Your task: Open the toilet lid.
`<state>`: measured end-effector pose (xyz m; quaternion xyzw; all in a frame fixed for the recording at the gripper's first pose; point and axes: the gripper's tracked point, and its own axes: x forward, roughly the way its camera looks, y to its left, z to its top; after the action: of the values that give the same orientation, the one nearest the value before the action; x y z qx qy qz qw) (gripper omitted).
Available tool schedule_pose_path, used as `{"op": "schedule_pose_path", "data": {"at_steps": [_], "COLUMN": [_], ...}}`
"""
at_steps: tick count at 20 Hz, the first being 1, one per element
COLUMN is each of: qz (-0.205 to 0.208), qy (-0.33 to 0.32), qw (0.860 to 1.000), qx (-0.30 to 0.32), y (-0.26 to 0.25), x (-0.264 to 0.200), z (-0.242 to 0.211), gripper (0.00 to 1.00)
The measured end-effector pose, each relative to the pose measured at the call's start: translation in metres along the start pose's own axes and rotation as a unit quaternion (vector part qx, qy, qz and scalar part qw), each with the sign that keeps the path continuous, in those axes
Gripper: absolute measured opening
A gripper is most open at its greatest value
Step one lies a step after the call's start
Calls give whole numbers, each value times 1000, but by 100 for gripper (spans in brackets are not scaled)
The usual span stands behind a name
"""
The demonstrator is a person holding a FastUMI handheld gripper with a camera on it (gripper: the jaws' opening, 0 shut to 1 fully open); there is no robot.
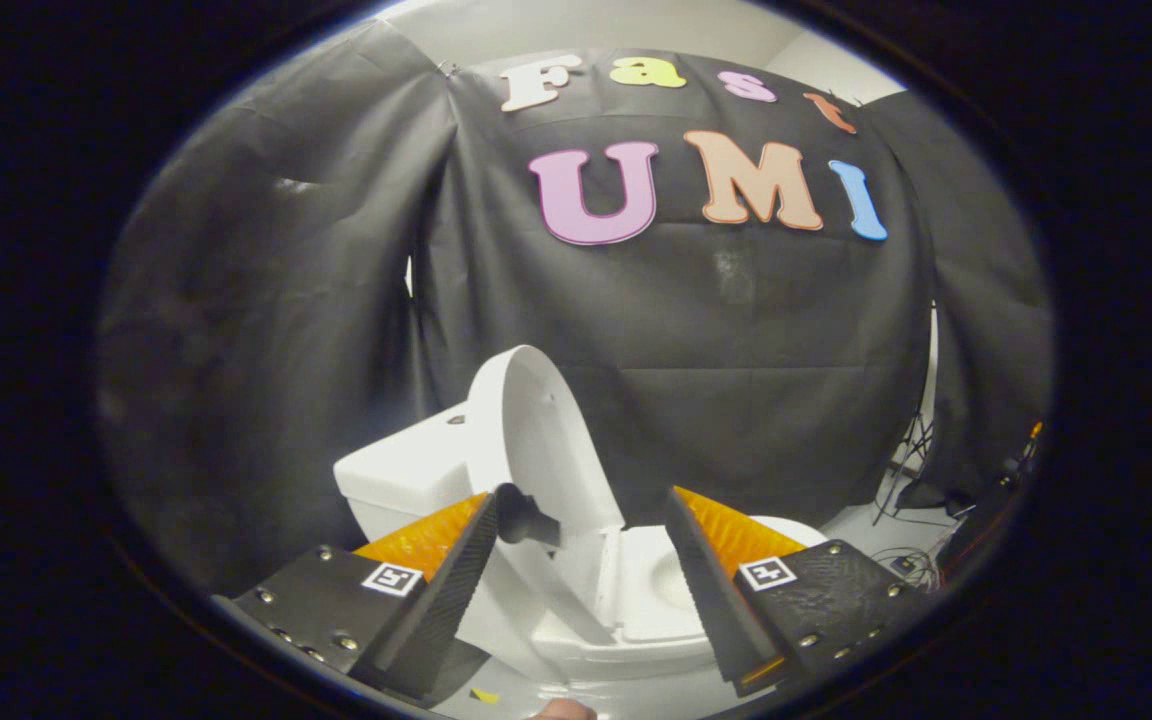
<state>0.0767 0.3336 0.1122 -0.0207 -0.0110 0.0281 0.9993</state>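
A white toilet (pixel 636 630) stands ahead of me against the black cloth wall. Its lid (pixel 536 430) is raised, standing nearly upright and leaning back toward the white tank (pixel 406 470). The seat and bowl (pixel 666 585) lie uncovered to the right of the lid. My gripper (pixel 586 515) is open, its two fingers spread wide. The raised lid's lower part and the bowl show in the gap between them. The left fingertip (pixel 496 505) is close beside the lid's edge; I cannot tell whether it touches. Nothing is held.
Black cloth walls close in behind and to both sides of the toilet. At the far right, cables and a stand (pixel 911 470) lie on the pale floor (pixel 866 525). A small yellow scrap (pixel 483 695) lies on the floor near the toilet's base.
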Motion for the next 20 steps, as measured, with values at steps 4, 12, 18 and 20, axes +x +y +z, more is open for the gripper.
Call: {"op": "schedule_pose_path", "data": {"at_steps": [4,12,18,20], "qz": [-23,-42,-33,-30], "qy": [1,1,43,37], "qw": [1000,999,998,998], "qx": [0,-8,-43,-49], "y": [-58,-144,-189,-198], "x": [0,1,20,22], "z": [-3,-16,-53,-52], "gripper": [99,99,100,100]}}
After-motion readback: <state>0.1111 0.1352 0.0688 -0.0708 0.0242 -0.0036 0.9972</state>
